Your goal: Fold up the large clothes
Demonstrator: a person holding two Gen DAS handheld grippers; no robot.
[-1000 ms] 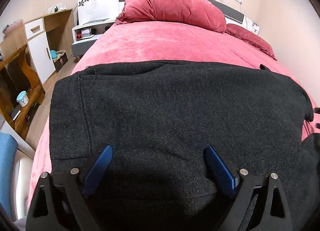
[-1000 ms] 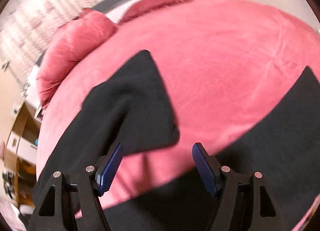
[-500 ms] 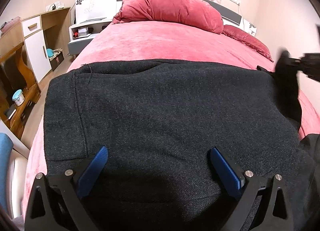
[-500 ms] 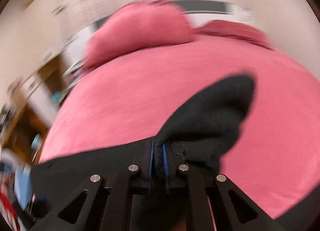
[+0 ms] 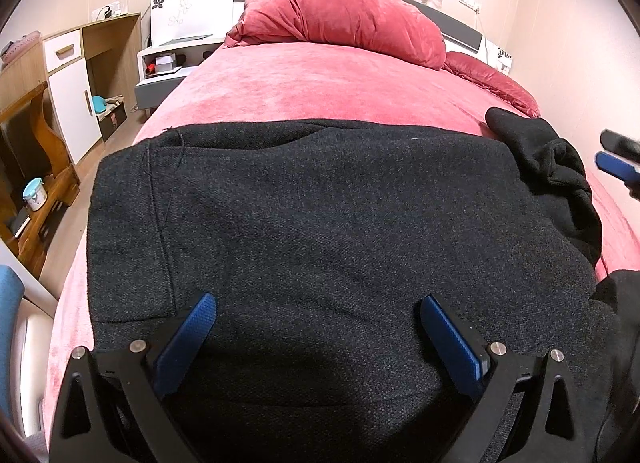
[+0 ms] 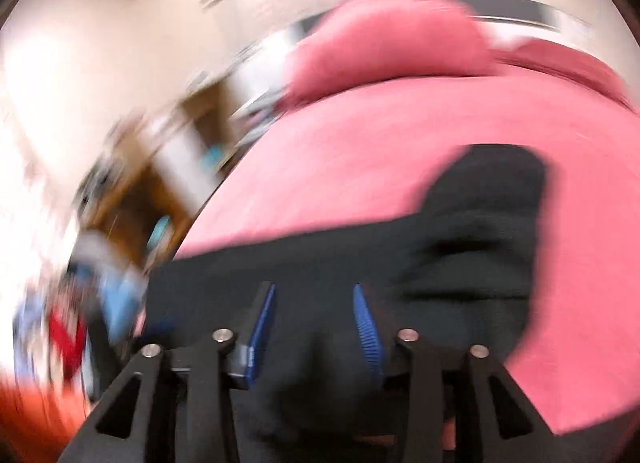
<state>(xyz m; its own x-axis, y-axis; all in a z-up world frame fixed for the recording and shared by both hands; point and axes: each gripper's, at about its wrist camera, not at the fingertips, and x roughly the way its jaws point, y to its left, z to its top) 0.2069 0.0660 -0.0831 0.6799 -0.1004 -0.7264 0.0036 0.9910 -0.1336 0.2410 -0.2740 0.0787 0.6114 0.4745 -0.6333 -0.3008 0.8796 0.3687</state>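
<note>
A large black knit garment (image 5: 320,231) lies spread over the pink bed (image 5: 340,83). Its sleeve (image 5: 552,167) lies bunched on the garment's right side. My left gripper (image 5: 316,327) is open and empty, low over the garment's near part. My right gripper (image 6: 314,303) is open above the black cloth (image 6: 460,243), holding nothing; the right wrist view is blurred. Its blue pad (image 5: 616,169) shows at the right edge of the left wrist view, beside the sleeve.
A heaped red duvet (image 5: 340,23) and a pillow (image 5: 492,83) lie at the head of the bed. A grey nightstand (image 5: 164,71), a wood-and-white cabinet (image 5: 76,87) and a wooden shelf unit (image 5: 32,183) stand left of the bed. A blue chair (image 5: 10,303) is at the left edge.
My right gripper was shut on the sleeve and carried it onto the garment; it has now opened and let the sleeve go. My left gripper has stayed open over the garment.
</note>
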